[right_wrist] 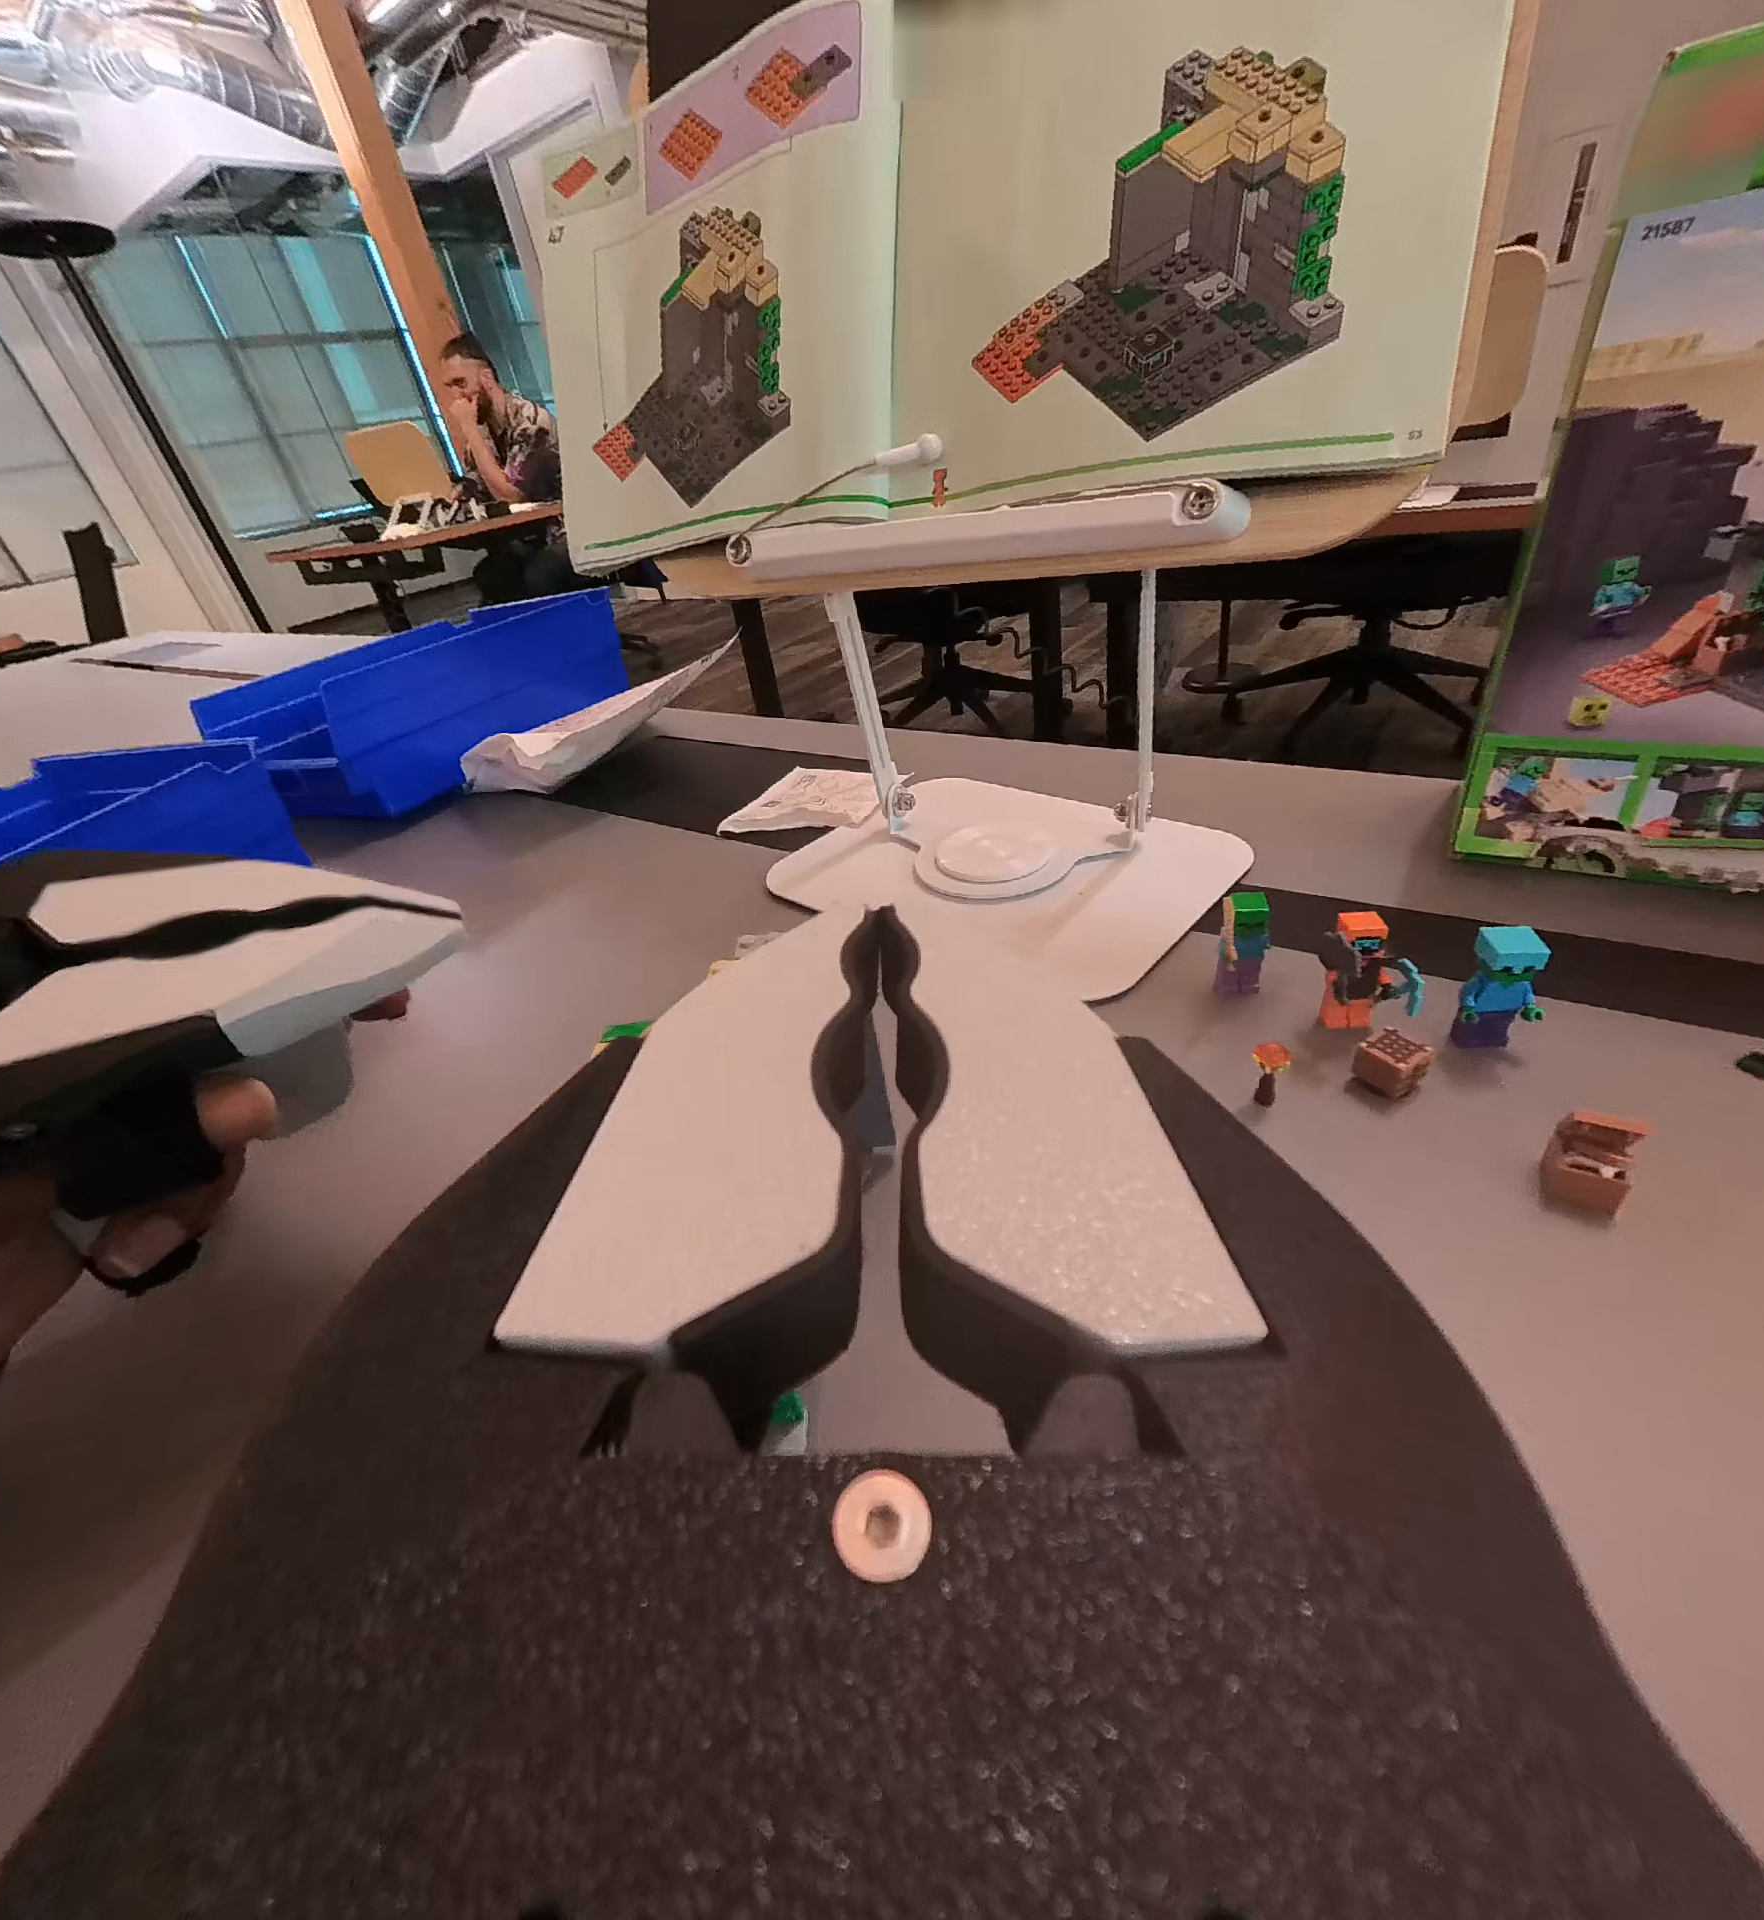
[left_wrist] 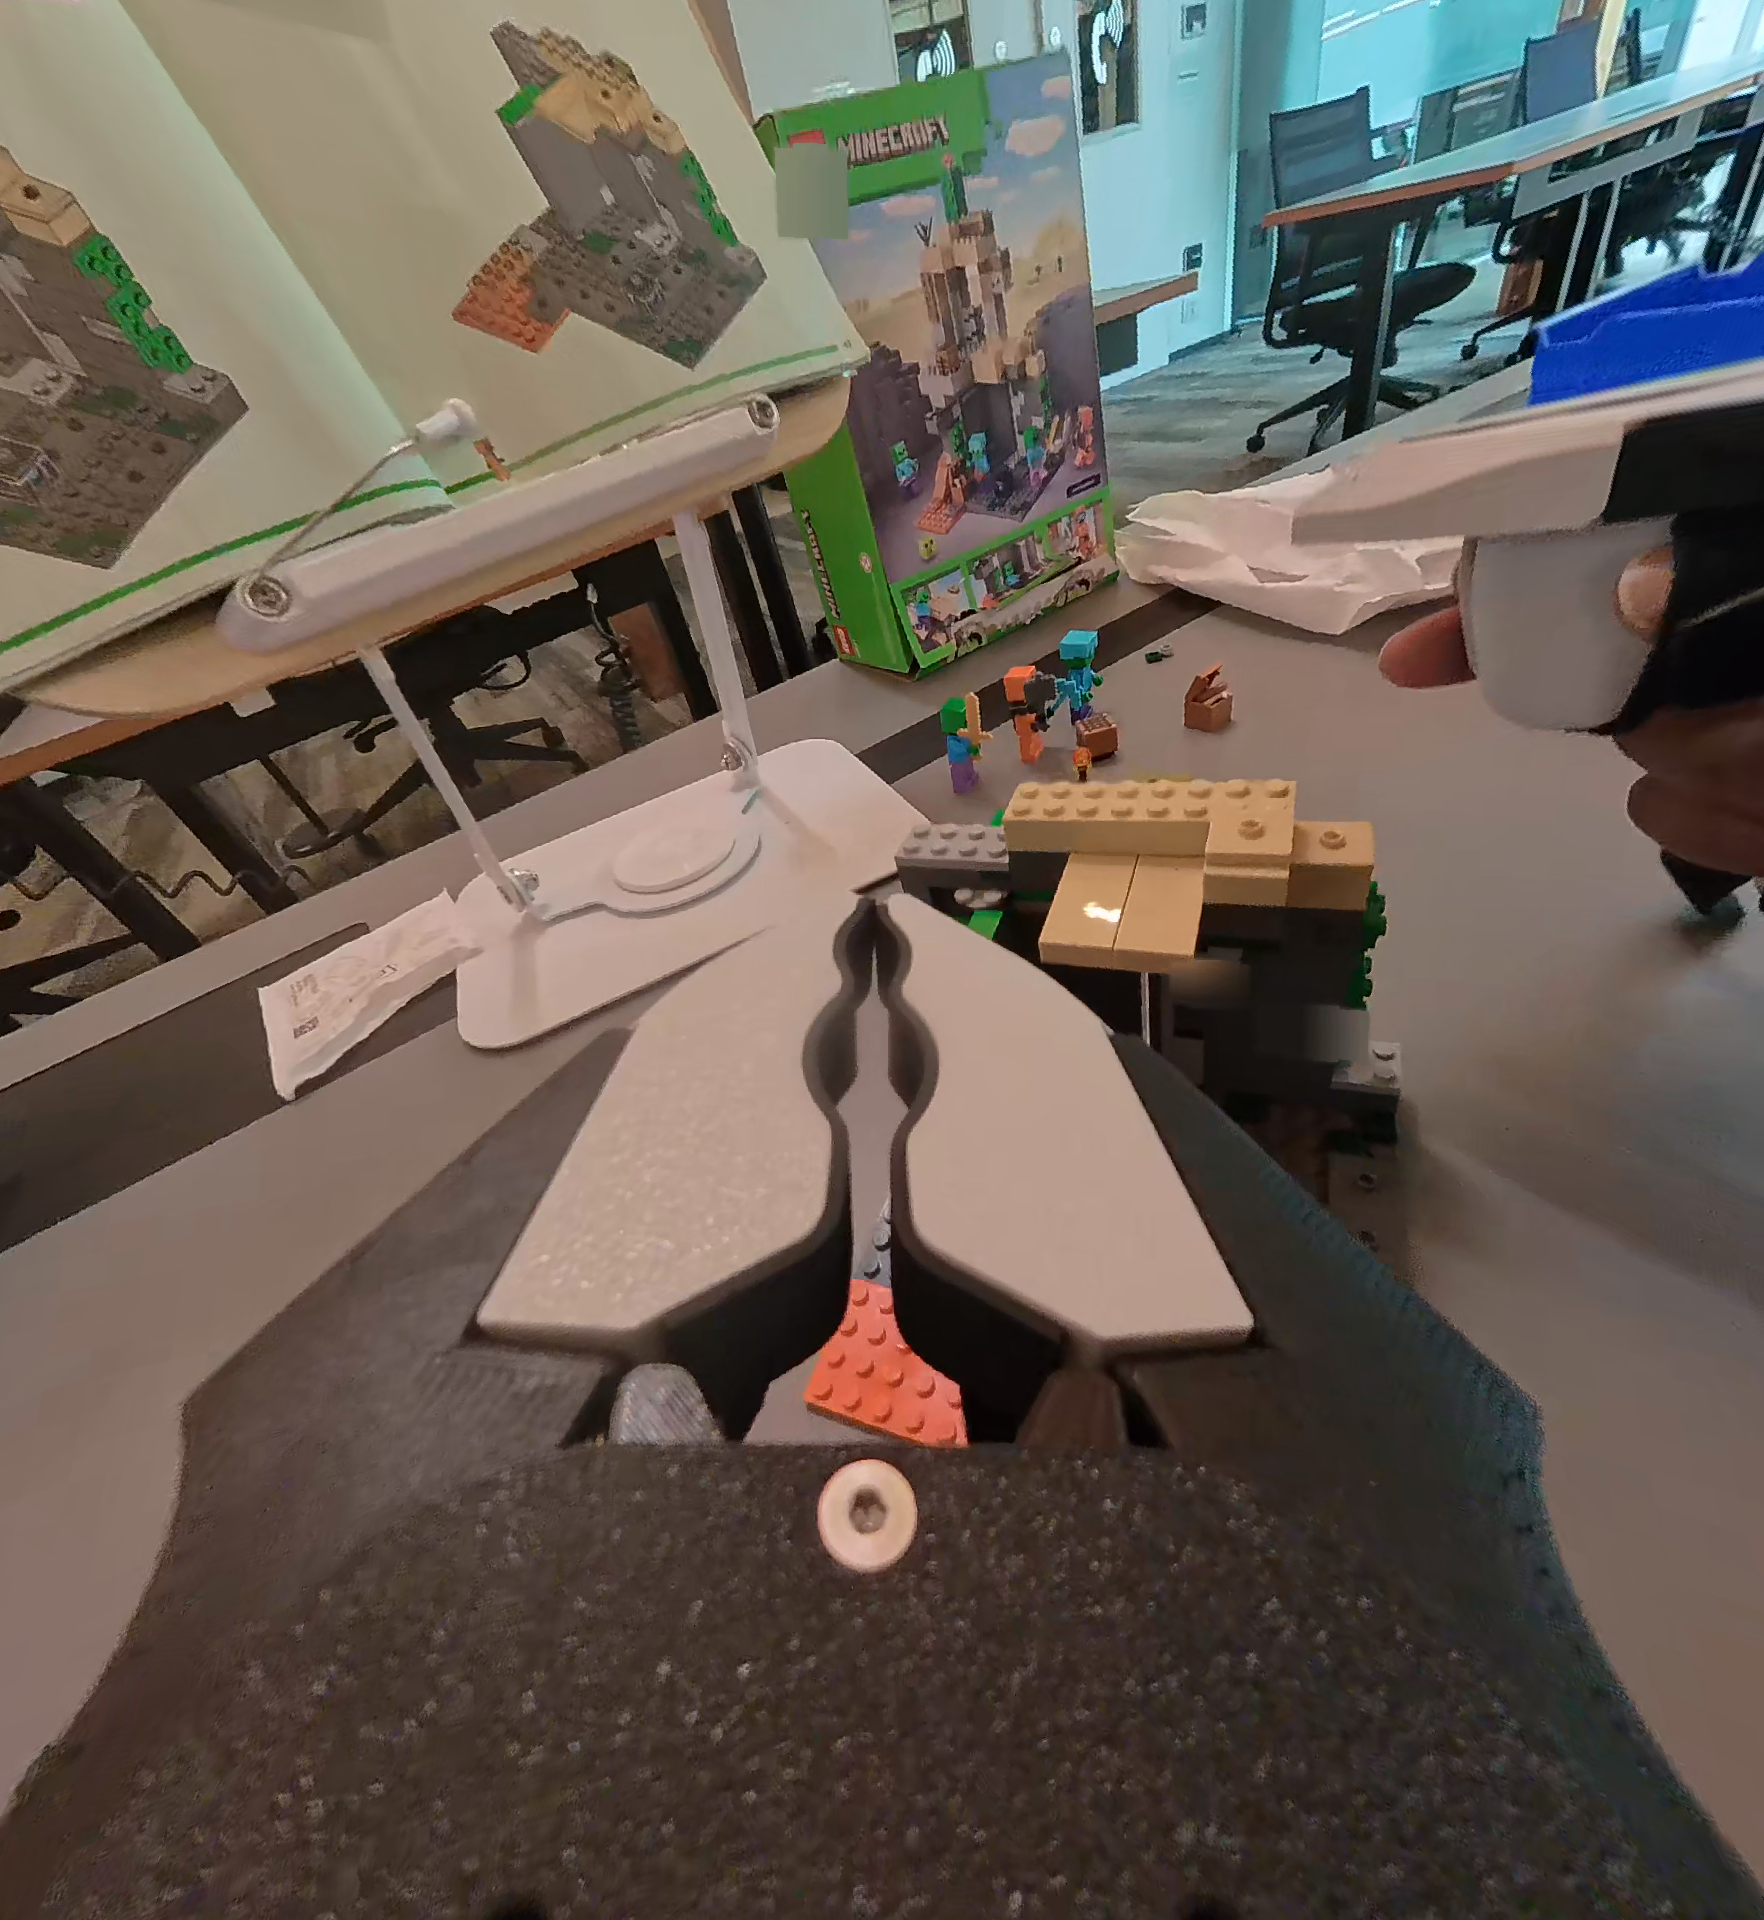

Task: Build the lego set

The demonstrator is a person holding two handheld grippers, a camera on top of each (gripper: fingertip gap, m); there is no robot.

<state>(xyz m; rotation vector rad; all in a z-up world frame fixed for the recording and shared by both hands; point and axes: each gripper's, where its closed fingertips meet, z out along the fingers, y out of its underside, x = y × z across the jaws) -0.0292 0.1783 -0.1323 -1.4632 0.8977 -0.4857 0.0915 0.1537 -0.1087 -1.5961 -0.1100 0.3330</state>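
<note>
Both the left gripper (left_wrist: pixel 875 920) and right gripper (right_wrist: pixel 883 920) are clenched, holding nothing. Beside the model (left_wrist: pixel 1184 894), a careless push could loosen its tan bricks (left_wrist: pixel 1148 821).

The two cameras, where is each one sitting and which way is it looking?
Left wrist view: sits on the left gripper, looking forward over the lego build; the other gripper and hand show at right.
Right wrist view: sits on the right gripper, facing the instruction booklet; the other gripper shows at left.
Both share the white stand, the minifigures and the set's box.
</note>
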